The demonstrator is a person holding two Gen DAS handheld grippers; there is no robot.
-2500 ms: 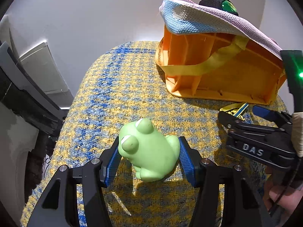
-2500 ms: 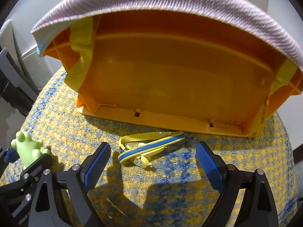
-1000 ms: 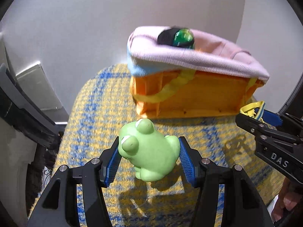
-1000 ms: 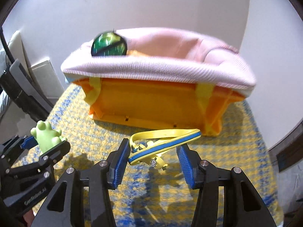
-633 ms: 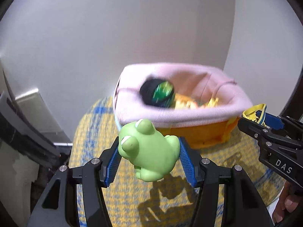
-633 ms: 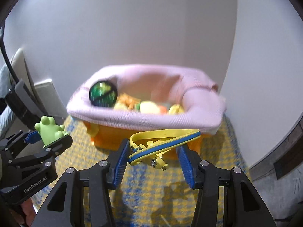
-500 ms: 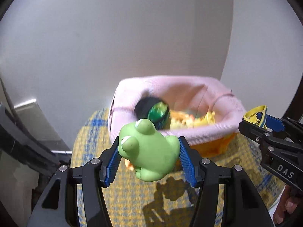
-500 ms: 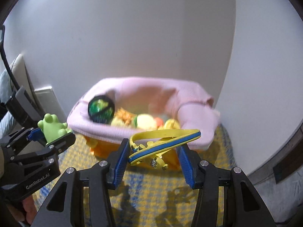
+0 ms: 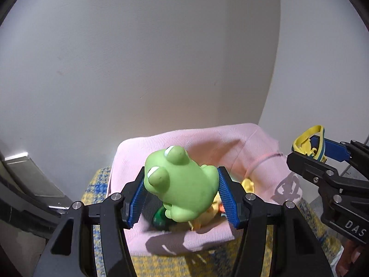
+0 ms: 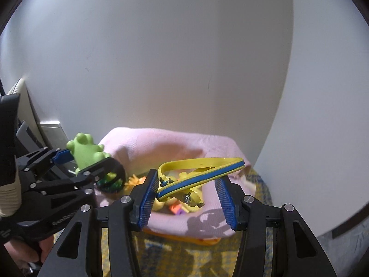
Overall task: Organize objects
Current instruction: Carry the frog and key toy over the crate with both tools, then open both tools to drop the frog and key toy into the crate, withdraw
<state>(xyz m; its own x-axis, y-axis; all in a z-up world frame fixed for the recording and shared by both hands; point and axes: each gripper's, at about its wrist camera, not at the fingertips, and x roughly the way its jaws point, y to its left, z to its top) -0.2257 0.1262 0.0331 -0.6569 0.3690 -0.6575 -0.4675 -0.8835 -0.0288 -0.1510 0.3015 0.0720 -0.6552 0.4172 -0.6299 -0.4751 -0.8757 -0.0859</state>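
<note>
My left gripper is shut on a green frog toy and holds it above the pink-lined orange basket. The frog also shows in the right wrist view. My right gripper is shut on a yellow and blue toy sandal and holds it over the basket's open top. The sandal shows in the left wrist view at the right. Several small toys lie inside the basket, partly hidden by both grippers.
The basket stands on a yellow and blue woven cloth close to a white wall corner. A grey unit stands at the left. Grey floor shows beyond the cloth's right edge.
Both grippers have risen and moved forward over the basket with their toys. The basket now sits low in both views, its inside under the fingers.
</note>
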